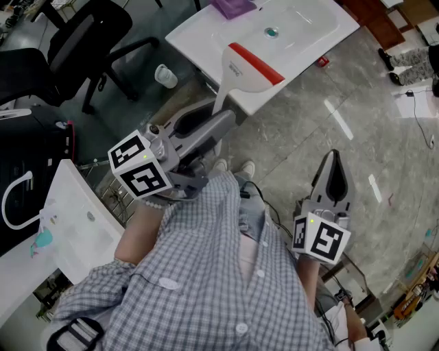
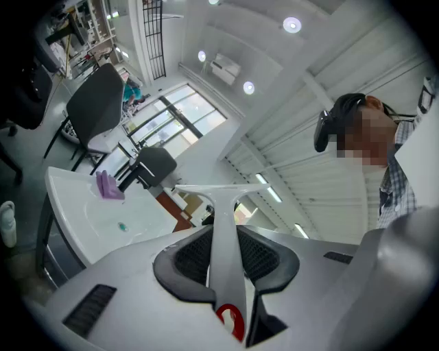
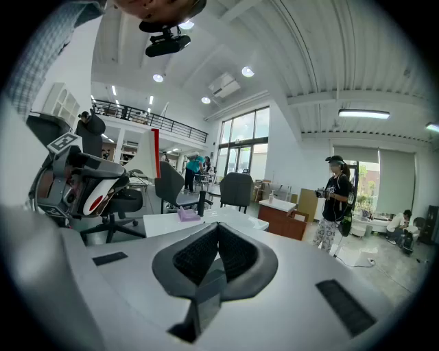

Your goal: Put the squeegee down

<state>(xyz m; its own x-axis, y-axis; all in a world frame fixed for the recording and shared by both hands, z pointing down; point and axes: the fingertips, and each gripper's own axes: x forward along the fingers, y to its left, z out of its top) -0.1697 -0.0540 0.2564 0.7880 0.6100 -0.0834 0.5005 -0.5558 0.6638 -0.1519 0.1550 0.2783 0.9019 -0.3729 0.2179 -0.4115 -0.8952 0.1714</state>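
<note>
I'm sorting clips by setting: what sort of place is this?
Probably an open-plan office or lab hall, not a bathroom. A free-standing white sink sits near a black office chair, and the right gripper view shows tall windows and a mezzanine railing.

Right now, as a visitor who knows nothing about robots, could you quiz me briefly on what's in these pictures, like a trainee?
1. True or false: the left gripper is clamped on the squeegee.
2. Pick one: what lies on the white sink? A) a purple cloth B) a yellow sponge C) a blue bucket
3. Fill in: the right gripper has its jaws ____, with nothing between them.

Key: 1 true; 2 A; 3 shut.
</note>
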